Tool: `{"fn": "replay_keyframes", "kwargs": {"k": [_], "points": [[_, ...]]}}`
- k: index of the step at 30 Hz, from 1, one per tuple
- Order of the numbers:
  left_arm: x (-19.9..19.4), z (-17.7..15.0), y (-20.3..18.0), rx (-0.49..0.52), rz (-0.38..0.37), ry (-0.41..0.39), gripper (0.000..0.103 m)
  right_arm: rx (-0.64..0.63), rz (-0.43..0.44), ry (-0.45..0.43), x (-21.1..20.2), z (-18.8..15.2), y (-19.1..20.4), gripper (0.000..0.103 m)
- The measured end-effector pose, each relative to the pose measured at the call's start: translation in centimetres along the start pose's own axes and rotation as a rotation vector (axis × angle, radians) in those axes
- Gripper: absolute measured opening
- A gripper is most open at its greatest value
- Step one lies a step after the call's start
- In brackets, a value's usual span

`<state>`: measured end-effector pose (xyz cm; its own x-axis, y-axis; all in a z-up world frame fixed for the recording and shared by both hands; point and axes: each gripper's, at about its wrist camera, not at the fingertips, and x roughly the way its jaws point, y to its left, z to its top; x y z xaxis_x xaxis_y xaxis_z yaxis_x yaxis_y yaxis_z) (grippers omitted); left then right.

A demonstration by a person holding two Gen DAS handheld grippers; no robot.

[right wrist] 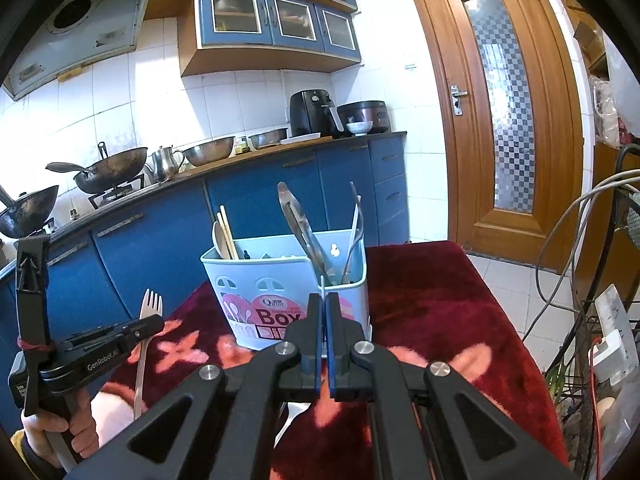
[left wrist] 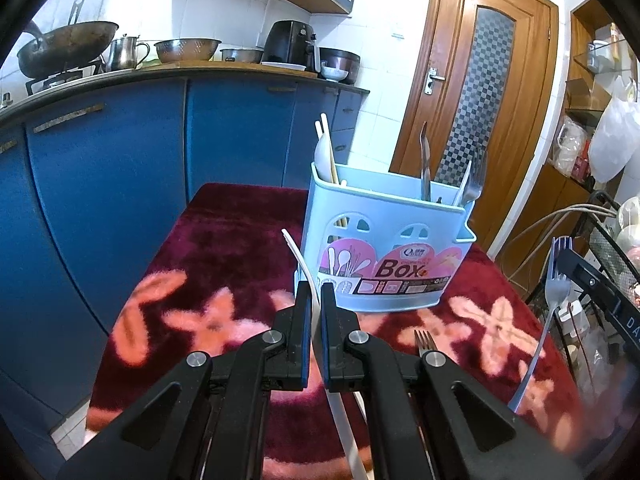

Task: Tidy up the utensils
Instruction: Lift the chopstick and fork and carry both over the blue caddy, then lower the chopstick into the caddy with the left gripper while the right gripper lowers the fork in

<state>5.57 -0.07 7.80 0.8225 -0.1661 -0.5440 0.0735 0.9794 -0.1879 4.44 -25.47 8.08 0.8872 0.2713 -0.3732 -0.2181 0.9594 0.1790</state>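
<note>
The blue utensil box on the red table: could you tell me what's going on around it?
A person is sorting cutlery. The left hand-held gripper is shut on a white plastic fork, and the right hand-held gripper is shut on a metal fork. Both are in front of the blue box, with neither fork in it yet.

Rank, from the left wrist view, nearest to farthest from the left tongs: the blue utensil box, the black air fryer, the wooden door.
1. Blue utensil box, just ahead on the red cloth.
2. Black air fryer, on the counter behind, left.
3. Wooden door, far right; close to the fryer's distance, so not a sure call.
</note>
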Motion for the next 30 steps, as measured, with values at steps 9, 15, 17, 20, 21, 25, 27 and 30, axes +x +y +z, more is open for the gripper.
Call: {"fn": "replay_keyframes", "kwargs": {"k": [9, 15, 17, 20, 21, 25, 27, 30], "points": [[0.1, 2.4, -0.2, 0.015, 0.008, -0.053, 0.002, -0.010, -0.008, -0.032, 0.3, 1.7, 0.1, 0.003], [0.2, 4.8, -0.4, 0.020, 0.004, -0.111, 0.002, -0.022, -0.016, -0.063, 0.5, 3.3, 0.1, 0.003], [0.4, 6.0, -0.6, 0.025, 0.004, -0.133, 0.002, -0.030, -0.023, -0.073, 0.7, 3.9, 0.1, 0.003], [0.8, 7.8, -0.7, 0.026, -0.002, -0.160, 0.002, -0.041, -0.032, -0.086, 1.0, 4.8, 0.1, 0.003], [0.9, 8.2, -0.8, 0.026, -0.002, -0.166, 0.002, -0.045, -0.036, -0.091, 1.1, 5.1, 0.1, 0.003], [1.4, 10.7, -1.1, 0.024, -0.002, -0.214, 0.002, -0.066, -0.049, -0.114, 1.7, 6.6, 0.2, 0.003], [1.8, 11.8, -1.2, 0.024, 0.000, -0.238, 0.002, -0.071, -0.054, -0.126, 2.2, 7.4, 0.2, 0.003], [2.5, 13.7, -1.4, 0.014, 0.007, -0.274, 0.002, -0.080, -0.066, -0.141, 2.8, 8.5, 0.2, 0.003]]}}
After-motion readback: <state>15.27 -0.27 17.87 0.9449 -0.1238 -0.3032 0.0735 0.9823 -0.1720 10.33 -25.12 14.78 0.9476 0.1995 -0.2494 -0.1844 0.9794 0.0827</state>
